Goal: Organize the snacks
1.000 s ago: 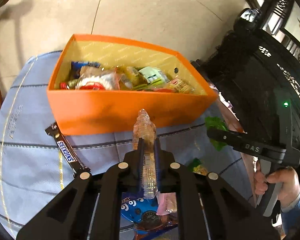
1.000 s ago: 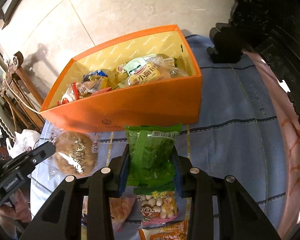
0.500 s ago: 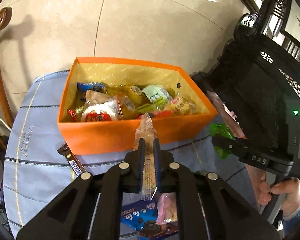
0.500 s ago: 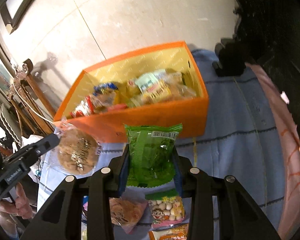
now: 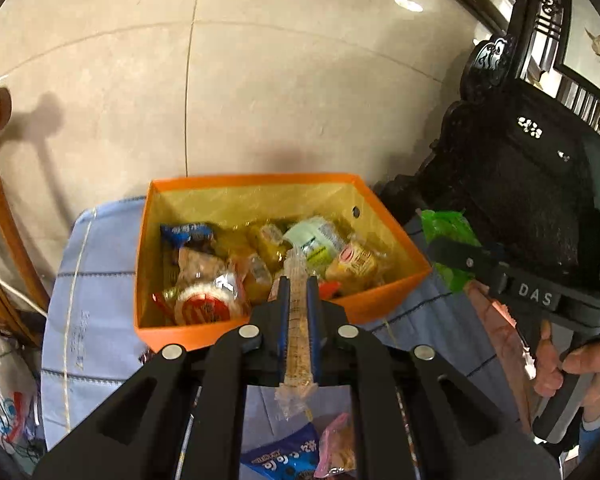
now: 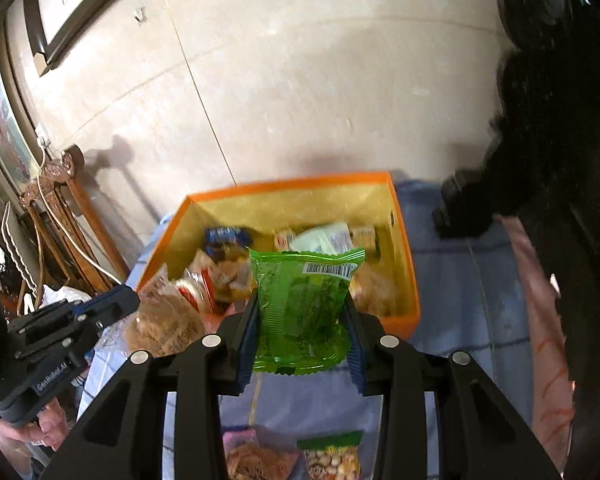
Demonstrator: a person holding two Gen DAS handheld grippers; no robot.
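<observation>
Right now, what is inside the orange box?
The orange box holds a loose pile of wrapped snacks: a blue packet, a red-and-white round pack, a pale green pack. Whatever lies beneath them is covered.

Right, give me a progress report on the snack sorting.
Done: the orange box already holds a pile of wrapped snacks. In hand: the left gripper grips a clear-wrapped cookie, the right gripper a green packet, both near the box's front rim. Left: loose packets on the blue tablecloth, such as the blue cookie pack and peanut bag.
</observation>
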